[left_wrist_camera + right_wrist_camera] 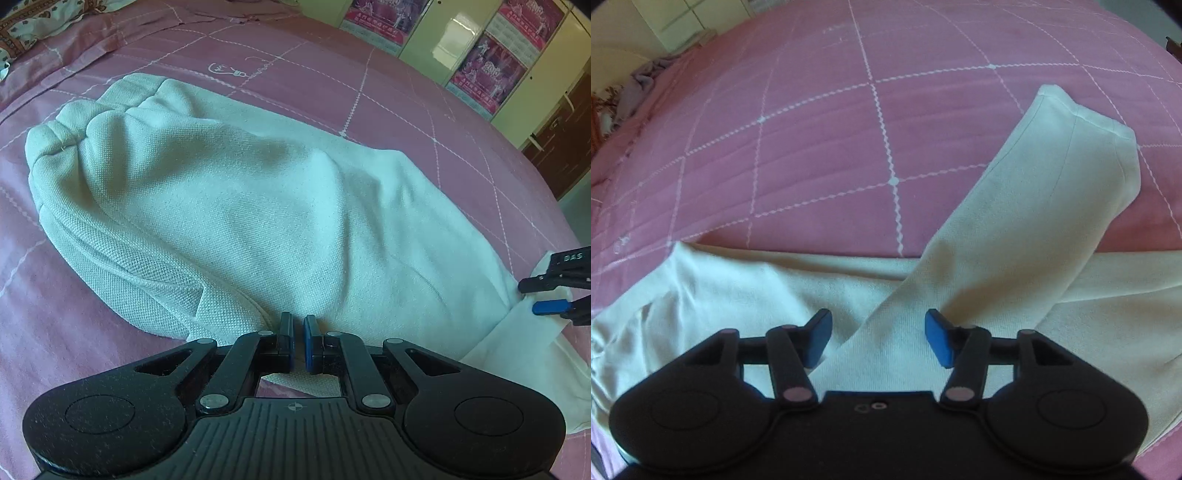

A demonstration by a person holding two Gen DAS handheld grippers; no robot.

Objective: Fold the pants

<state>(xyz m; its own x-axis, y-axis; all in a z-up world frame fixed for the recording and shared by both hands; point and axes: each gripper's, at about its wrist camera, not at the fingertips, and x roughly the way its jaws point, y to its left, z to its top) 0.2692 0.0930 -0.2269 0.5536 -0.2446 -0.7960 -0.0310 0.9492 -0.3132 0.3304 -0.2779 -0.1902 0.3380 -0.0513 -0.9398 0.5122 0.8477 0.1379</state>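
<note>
The white pants point(236, 206) lie on a pink quilted bedspread point(332, 74), their gathered waistband at the upper left in the left wrist view. My left gripper point(298, 325) is shut on the near edge of the fabric, and creases run toward its tips. My right gripper point(528, 296) shows at the right edge of that view, over a fold of the leg. In the right wrist view, my right gripper point(878, 332) stands open just above the pants point(1015, 221). There one leg lies diagonally across the other, its hem at the upper right. Nothing is pinched between the blue pads point(938, 343).
The bedspread point(812, 147) spreads wide beyond the pants. A patterned cloth point(26, 29) is bunched at the bed's far left corner. Green cabinet doors with pink posters point(491, 70) stand past the bed's right side, beside a dark wooden door point(565, 140).
</note>
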